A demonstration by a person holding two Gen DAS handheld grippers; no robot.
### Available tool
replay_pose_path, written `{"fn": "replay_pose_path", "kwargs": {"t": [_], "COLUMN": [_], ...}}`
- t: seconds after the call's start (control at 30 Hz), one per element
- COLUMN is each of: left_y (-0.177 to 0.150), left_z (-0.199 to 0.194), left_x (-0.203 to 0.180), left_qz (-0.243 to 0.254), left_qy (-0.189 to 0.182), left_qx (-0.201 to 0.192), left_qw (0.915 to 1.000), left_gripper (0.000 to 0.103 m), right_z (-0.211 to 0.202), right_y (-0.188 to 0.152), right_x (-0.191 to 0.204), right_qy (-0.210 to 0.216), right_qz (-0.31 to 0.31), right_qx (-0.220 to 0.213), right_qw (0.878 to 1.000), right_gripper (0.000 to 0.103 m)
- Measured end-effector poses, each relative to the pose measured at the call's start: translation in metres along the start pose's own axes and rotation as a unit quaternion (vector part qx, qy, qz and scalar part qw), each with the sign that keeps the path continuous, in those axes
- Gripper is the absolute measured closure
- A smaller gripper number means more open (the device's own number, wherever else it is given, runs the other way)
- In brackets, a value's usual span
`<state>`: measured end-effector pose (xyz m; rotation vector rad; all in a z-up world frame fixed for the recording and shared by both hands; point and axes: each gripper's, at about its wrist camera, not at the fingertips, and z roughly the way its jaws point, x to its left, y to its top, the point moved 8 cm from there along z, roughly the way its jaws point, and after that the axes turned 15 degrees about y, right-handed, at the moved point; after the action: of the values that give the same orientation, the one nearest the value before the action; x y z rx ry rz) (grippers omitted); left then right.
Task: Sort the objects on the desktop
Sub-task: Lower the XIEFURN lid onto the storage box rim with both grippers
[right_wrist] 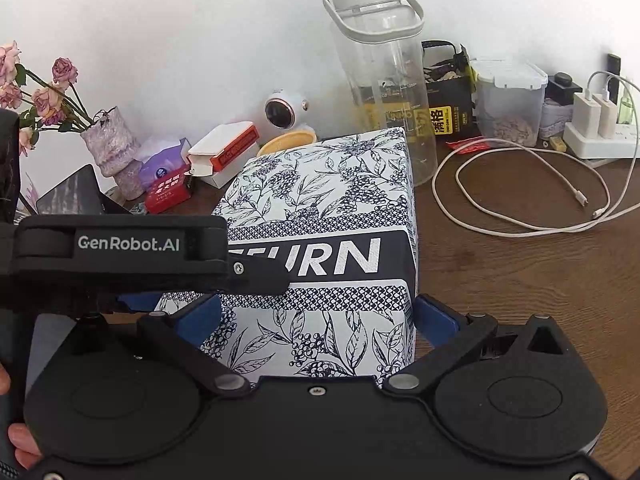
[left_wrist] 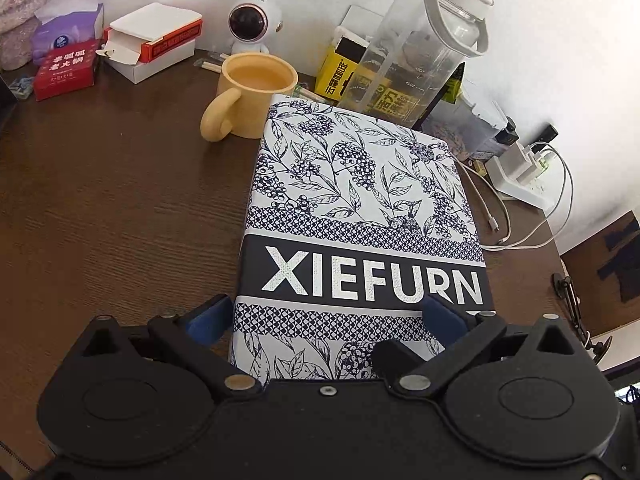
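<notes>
Left wrist view, left to right: red packet [left_wrist: 66, 68] upper left, yellow mug [left_wrist: 250, 94] upper centre, XIEFURN box [left_wrist: 360, 216] centre on desk [left_wrist: 100, 200], clear jug [left_wrist: 420, 52] upper right, touching box's far corner or just behind it.

Left gripper [left_wrist: 326, 316]: tongs wide, blue pads flank box's near end; contact unclear.

Right gripper [right_wrist: 316, 316]: tongs wide, straddles same box; grip cannot tell.

Step, judged: 2-gripper handling of box, pickup or set-down both fit. Destination not shown.
</notes>
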<state>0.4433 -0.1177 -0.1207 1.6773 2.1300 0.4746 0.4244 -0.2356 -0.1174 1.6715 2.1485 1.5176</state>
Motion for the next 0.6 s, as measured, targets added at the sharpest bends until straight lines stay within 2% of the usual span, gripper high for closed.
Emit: {"fn": "replay_pose_path", "kwargs": {"t": [0.47, 0.6], "left_y": [-0.007, -0.009], "left_z": [0.026, 0.026], "left_x": [-0.001, -0.001], "left_qz": [0.017, 0.02], "left_qy": [0.019, 0.019], "left_qx": [0.038, 0.03], "left_qw": [0.9989, 0.9992], "left_gripper": [0.0, 0.0], "right_z": [0.01, 0.012], "right_y": [0.004, 0.005], "right_x": [-0.01, -0.012], "right_qy": [0.001, 0.001], "right_qz": [0.009, 0.011], "right_qx": [0.015, 0.019], "right_qw": [1.0, 1.0], "right_gripper": [0.004, 0.004]}}
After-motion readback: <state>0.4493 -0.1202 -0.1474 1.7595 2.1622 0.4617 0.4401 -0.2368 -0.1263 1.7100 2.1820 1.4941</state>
